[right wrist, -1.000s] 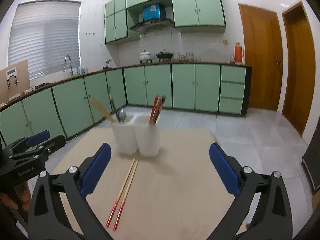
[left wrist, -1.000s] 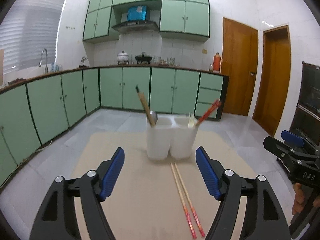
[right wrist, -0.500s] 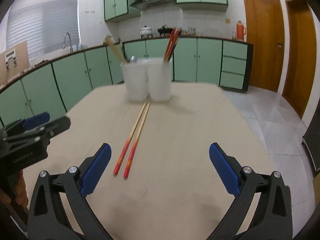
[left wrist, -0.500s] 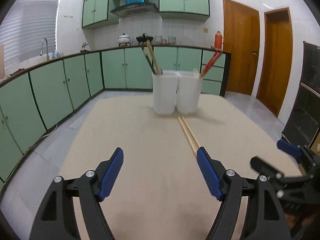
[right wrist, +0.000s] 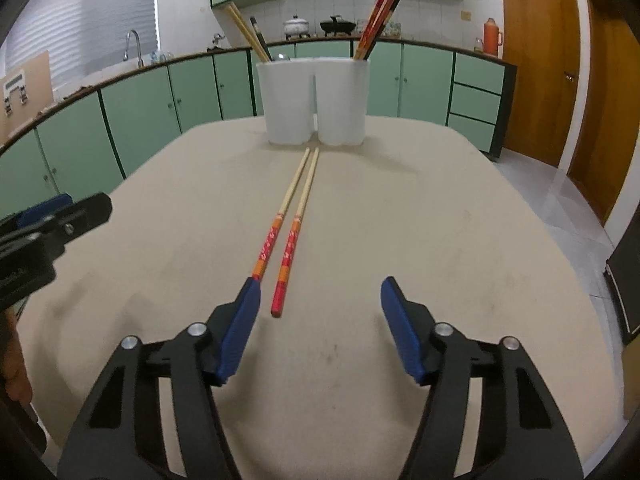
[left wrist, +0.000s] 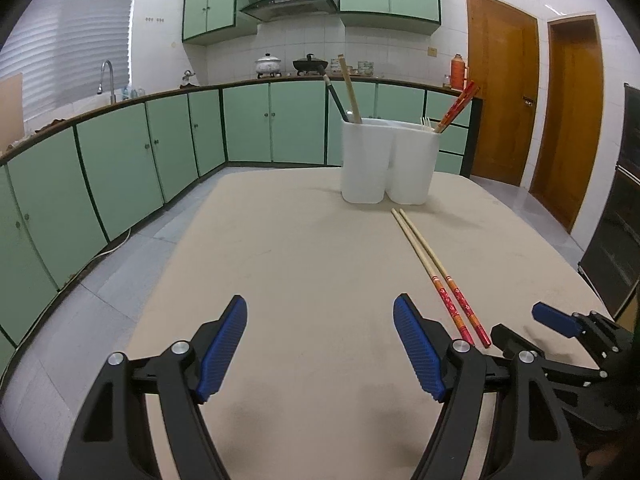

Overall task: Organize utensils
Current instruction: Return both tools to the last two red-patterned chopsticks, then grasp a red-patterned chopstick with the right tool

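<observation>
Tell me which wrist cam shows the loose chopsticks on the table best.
Right wrist. The chopsticks run up the middle of that view, with only one red end hidden behind the right gripper's finger. The left wrist view shows them off to the right, slanted, their red ends reaching the left gripper's finger.

Chopsticks [right wrist: 294,216] lie on table [right wrist: 440,220], seemingly just before holder [right wrist: 314,100].
</observation>
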The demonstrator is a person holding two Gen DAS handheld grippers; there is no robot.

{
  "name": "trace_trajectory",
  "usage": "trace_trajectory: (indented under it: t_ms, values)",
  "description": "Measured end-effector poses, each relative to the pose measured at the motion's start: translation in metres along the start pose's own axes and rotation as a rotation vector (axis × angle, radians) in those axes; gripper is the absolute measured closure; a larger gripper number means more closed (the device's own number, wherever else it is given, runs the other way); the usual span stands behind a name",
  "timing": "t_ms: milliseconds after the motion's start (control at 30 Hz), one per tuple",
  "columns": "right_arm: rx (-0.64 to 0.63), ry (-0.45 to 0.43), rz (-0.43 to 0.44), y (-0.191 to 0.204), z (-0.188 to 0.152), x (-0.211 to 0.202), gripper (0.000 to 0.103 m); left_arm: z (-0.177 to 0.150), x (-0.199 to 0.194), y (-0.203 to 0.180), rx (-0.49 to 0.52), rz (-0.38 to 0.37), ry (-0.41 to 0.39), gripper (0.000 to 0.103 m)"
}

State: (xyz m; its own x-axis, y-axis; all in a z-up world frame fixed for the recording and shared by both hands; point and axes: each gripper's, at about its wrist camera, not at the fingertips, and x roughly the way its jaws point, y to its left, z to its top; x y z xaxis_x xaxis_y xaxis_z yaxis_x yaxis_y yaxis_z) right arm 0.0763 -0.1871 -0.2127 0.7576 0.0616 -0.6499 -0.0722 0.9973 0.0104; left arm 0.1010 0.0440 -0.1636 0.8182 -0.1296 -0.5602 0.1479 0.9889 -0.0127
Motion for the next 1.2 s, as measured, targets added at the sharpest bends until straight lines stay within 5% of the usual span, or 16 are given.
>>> trace_trajectory:
  t_ms: [467, 667, 867, 1200]
  values:
    - [-0.018, 0.074, 0.01, 0.002, 0.0, 0.012, 0.071, -0.003, 0.001, -0.004, 0.007, -0.015, -0.009, 0.028]
    - [-0.037, 0.077, 0.031, 0.006, 0.001, 0.014, 0.097, -0.003, 0.001, -0.004, 0.008, -0.013, -0.006, 0.028]
    - [-0.006, 0.064, 0.047, -0.002, 0.002, 0.01, 0.098, -0.002, 0.001, -0.015, 0.012, -0.019, 0.001, 0.028]
    - [0.074, -0.009, -0.06, -0.061, 0.002, -0.014, 0.098, -0.008, 0.015, -0.059, 0.006, -0.062, 0.052, 0.028]
